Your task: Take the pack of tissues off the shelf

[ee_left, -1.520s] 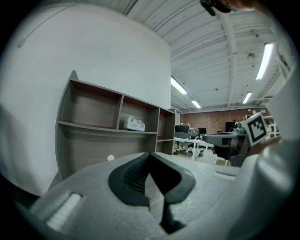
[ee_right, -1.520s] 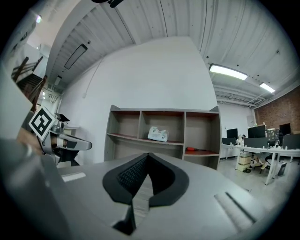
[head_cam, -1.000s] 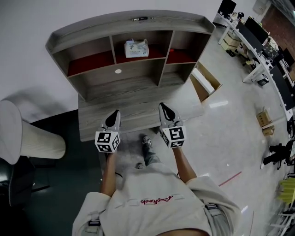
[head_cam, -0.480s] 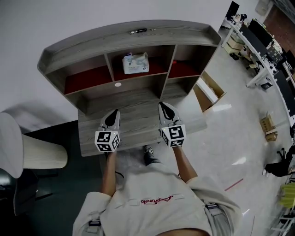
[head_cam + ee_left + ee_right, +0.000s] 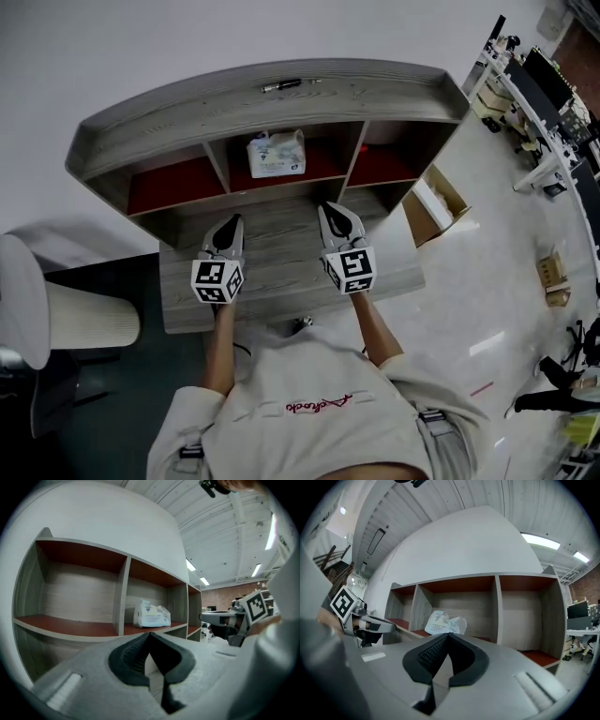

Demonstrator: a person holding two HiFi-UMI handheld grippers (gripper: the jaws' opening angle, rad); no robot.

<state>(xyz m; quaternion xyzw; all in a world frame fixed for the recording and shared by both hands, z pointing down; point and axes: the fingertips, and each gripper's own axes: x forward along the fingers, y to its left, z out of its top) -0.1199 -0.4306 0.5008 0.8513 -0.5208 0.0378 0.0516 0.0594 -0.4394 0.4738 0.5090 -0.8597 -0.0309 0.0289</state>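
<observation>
Approach step: the pack of tissues [image 5: 277, 154] sits in the middle compartment of the shelf [image 5: 272, 94], left hand-held gripper [image 5: 230, 228] and right hand-held gripper [image 5: 334, 214] both closed and empty short of it; next, open one and reach in

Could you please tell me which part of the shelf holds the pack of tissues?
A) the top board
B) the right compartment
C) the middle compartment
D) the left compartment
C: in the head view the pack of tissues sits on the red floor of the middle compartment of the shelf, with one compartment on either side of it.
</observation>
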